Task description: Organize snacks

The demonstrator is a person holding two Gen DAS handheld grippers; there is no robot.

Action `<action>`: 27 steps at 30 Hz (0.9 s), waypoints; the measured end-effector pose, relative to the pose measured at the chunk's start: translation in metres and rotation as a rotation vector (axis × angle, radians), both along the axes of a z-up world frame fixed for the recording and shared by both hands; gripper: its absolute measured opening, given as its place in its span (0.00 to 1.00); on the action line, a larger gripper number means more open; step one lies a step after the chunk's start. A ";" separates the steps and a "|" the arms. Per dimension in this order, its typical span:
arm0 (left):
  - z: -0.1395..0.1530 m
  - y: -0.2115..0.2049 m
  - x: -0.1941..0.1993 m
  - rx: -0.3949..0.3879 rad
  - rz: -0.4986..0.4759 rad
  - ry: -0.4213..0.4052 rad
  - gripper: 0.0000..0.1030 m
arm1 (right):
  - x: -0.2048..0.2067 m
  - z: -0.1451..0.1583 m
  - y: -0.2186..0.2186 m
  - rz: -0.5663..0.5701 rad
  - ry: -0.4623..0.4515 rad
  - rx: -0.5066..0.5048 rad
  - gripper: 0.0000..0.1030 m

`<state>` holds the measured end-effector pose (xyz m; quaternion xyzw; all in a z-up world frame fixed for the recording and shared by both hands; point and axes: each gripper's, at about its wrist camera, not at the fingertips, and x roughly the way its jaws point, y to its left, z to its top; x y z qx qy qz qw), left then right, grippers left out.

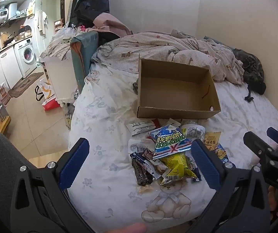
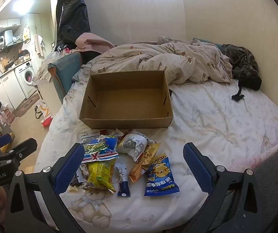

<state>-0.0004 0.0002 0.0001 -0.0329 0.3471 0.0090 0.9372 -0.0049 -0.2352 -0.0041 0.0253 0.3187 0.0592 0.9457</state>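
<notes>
An open, empty cardboard box (image 1: 175, 89) (image 2: 126, 99) sits on the bed. In front of it lies a pile of several snack packets: a blue-and-green chips bag (image 1: 170, 142) (image 2: 100, 150), a yellow bag (image 1: 177, 165) (image 2: 100, 173), a white packet (image 2: 133, 144), a blue bear packet (image 2: 160, 176), a small blue stick pack (image 2: 123, 179). My left gripper (image 1: 139, 165) is open above the pile's left part. My right gripper (image 2: 137, 169) is open over the pile. Both are empty. The right gripper also shows in the left wrist view (image 1: 268, 145).
A crumpled checked duvet (image 1: 168, 48) (image 2: 158, 60) lies behind the box, dark clothing (image 2: 243, 64) at the far right by the wall. The bed's left edge drops to a tiled floor (image 1: 32, 120) with bags, a white cabinet (image 1: 59, 77) and a washing machine (image 1: 27, 56).
</notes>
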 end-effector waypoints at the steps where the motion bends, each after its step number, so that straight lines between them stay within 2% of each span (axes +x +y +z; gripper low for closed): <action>1: 0.000 0.000 0.000 0.000 0.000 0.000 1.00 | 0.000 0.000 0.000 0.000 -0.001 -0.001 1.00; 27: 0.000 0.000 0.000 -0.004 0.000 0.005 1.00 | 0.000 -0.001 0.000 -0.002 -0.001 -0.002 1.00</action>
